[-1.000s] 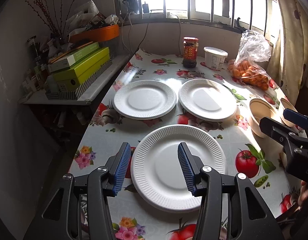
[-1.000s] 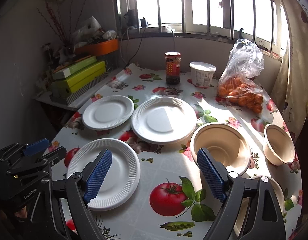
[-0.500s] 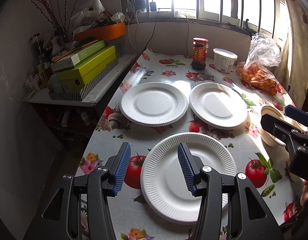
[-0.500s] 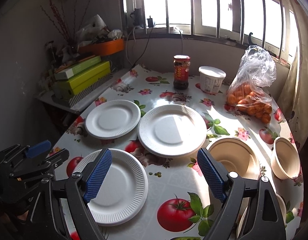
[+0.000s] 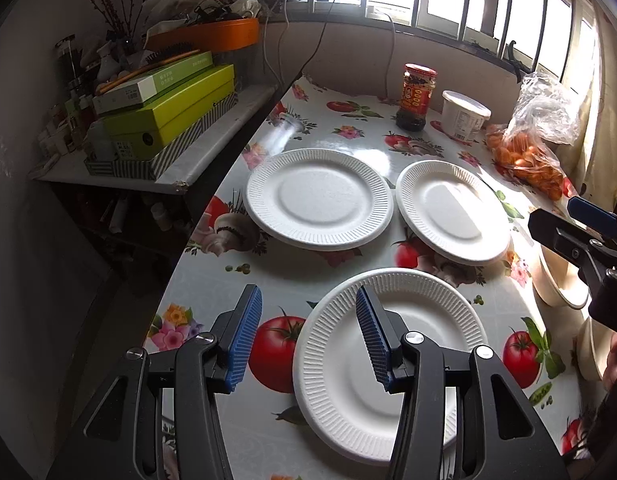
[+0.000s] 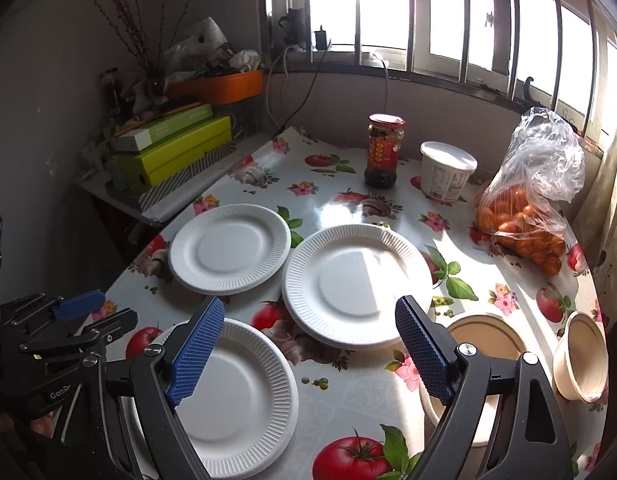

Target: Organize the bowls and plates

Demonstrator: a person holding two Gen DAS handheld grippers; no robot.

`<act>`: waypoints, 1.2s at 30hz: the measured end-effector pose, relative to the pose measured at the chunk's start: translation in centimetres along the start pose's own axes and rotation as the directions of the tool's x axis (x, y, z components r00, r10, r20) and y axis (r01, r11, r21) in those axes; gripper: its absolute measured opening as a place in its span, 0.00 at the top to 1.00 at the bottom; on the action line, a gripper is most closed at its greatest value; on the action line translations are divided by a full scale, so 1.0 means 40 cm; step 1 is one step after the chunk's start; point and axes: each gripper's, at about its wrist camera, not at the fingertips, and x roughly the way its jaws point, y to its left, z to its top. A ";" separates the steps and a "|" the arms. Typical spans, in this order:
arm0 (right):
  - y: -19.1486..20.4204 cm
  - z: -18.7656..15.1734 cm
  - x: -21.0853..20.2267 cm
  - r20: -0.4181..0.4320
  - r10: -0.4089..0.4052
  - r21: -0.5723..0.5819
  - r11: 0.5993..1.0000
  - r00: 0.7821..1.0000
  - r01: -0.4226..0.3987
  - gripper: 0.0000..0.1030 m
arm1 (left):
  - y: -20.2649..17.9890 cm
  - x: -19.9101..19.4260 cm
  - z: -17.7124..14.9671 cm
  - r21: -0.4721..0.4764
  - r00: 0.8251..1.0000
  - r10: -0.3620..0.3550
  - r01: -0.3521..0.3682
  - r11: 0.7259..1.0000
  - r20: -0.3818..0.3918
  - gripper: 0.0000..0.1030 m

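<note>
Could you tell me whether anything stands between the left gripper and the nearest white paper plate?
Nothing visible does. The left gripper hangs open over the flowered tablecloth, and the nearest white ribbed paper plate lies flat just beyond its fingers, with only bare cloth beside it. The other two plates lie farther back.

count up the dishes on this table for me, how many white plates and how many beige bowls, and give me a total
White plates: 3, near, far left, middle
Beige bowls: 2 clearly seen, one behind the right gripper's finger, one at the right edge
Total: 5. A third bowl may sit at the left wrist view's right edge; I cannot tell.
</note>
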 end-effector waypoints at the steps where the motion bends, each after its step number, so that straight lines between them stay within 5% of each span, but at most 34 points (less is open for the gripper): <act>1: 0.001 0.012 0.017 -0.015 0.018 -0.016 1.000 1.000 -0.019 0.14 | 0.006 0.006 0.005 0.005 1.000 0.029 -0.029 1.000 0.006 0.51; 3: -0.001 0.030 0.048 -0.049 0.051 -0.016 0.999 0.998 -0.052 0.14 | 0.021 0.020 0.019 0.006 0.998 0.060 -0.060 0.998 0.006 0.51; 14: -0.028 0.160 0.236 -0.167 0.178 -0.042 0.981 0.970 -0.187 0.14 | 0.141 0.121 0.103 -0.118 0.999 -0.011 0.004 0.993 -0.053 0.51; 23: -0.065 0.212 0.429 -0.295 0.262 0.077 0.965 0.919 -0.251 0.15 | 0.162 0.198 0.135 -0.144 0.994 -0.019 0.003 0.990 -0.111 0.51; 36: -0.068 0.209 0.569 -0.343 0.369 0.167 0.929 0.864 -0.331 0.34 | 0.198 0.306 0.161 -0.293 0.978 -0.165 0.121 0.948 -0.130 0.51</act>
